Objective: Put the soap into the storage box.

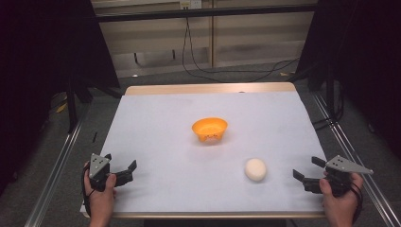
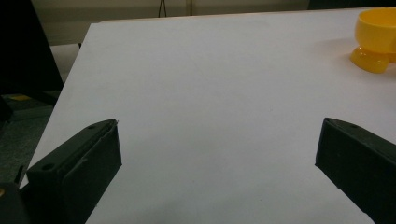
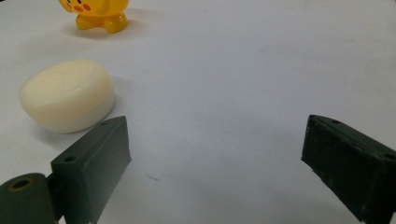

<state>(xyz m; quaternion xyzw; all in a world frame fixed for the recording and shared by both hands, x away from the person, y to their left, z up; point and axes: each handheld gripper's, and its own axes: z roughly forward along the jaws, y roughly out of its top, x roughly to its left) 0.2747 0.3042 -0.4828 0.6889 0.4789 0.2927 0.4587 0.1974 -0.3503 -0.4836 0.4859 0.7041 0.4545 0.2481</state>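
The white table [image 1: 156, 123] holds an orange bowl [image 1: 209, 129] in the middle. A round white bun [image 1: 255, 169] sits near right. Left gripper [image 1: 124, 169] and right gripper [image 1: 309, 171] gape wide, holding nothing. Nothing is picked up yet; next, I think, the right one reaches left for the bun.

This looks like a lab set up for recording. The surface [image 1: 156, 123] is covered by a plain white sheet, and black curtains [image 1: 42, 56] hang on both sides of it. Metal rails [image 1: 56, 165] run along the grey floor [image 1: 246, 75], and loose black cables [image 1: 198, 56] hang from a bar [image 1: 203, 12] behind.
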